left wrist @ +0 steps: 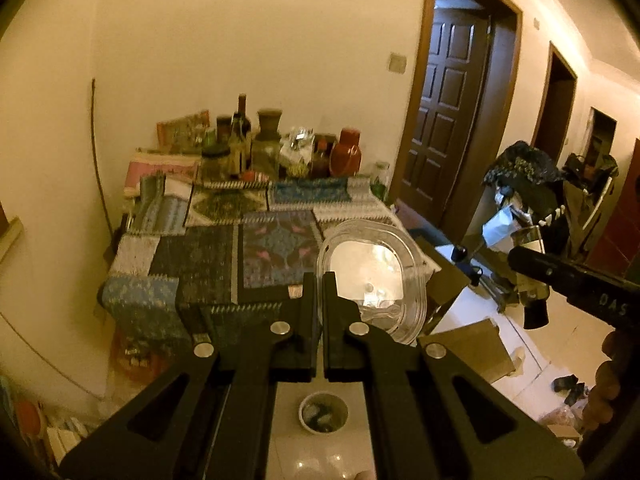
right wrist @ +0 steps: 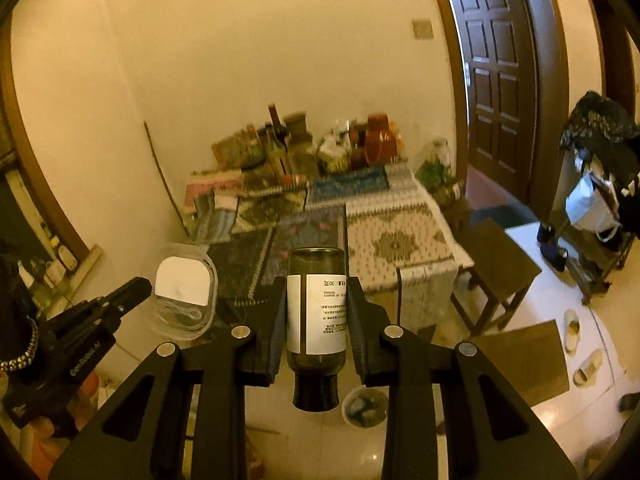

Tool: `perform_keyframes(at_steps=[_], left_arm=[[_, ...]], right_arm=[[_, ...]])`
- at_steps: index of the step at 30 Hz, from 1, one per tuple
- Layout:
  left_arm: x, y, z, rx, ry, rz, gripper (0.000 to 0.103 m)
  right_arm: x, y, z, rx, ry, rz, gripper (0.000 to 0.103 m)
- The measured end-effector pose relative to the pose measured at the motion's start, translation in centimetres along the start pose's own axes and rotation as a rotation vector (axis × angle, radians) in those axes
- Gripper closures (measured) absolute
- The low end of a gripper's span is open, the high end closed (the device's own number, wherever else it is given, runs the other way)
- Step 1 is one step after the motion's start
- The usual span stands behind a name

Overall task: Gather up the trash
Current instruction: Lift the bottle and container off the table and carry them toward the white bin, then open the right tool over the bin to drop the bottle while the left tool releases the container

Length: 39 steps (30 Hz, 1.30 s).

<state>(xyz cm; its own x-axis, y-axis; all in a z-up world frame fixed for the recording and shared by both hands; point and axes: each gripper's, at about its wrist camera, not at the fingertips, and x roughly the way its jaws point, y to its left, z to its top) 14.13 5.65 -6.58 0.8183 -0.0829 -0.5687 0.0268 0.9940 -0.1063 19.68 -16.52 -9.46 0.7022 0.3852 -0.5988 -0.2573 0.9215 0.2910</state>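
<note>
Clear plastic tub (left wrist: 372, 276) was pinched in the left gripper (left wrist: 319, 280); the right gripper (right wrist: 316, 284) clasped a bottle (right wrist: 316, 312). Both hung over the near bin (left wrist: 323, 412), not yet dropped.

One clear plastic container (left wrist: 372, 276), one dark bottle (right wrist: 316, 312), one bin (left wrist: 323, 413), perhaps two slippers (right wrist: 580, 352).
</note>
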Motion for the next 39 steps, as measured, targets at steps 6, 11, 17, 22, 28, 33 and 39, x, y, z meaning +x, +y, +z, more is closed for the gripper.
perform_keyframes(at_steps=[6, 11, 17, 22, 28, 33, 39], left_arm=[[4.8, -0.1, -3.4, -0.053, 0.119, 0.036, 0.103], [9.7, -0.6, -7.2, -0.081, 0.209, 0.048, 0.103], [15.7, -0.5, -12.7, -0.128, 0.298, 0.068, 0.103], [20.3, 0.4, -17.0, -0.147, 0.371, 0.081, 0.103], [25.0, 1.9, -21.7, -0.173, 0.441, 0.094, 0.103], [28.7, 2.6, -24.7, -0.204, 0.501, 0.096, 0.103], [32.3, 2.1, -26.4, -0.217, 0.557, 0.07, 0.103]], right_arm=[[3.8, -1.9, -2.3, -0.02, 0.105, 0.013, 0.077], [7.6, -3.7, -4.9, -0.048, 0.184, 0.021, 0.077], [14.0, -6.2, -9.6, -0.041, 0.308, 0.038, 0.077], [18.7, -7.7, -13.0, -0.028, 0.372, 0.053, 0.077], [24.0, -8.4, -16.2, -0.025, 0.429, 0.108, 0.077], [27.8, -9.1, -18.2, -0.009, 0.487, 0.109, 0.044], [29.5, -11.8, -19.3, 0.045, 0.538, 0.069, 0.044]])
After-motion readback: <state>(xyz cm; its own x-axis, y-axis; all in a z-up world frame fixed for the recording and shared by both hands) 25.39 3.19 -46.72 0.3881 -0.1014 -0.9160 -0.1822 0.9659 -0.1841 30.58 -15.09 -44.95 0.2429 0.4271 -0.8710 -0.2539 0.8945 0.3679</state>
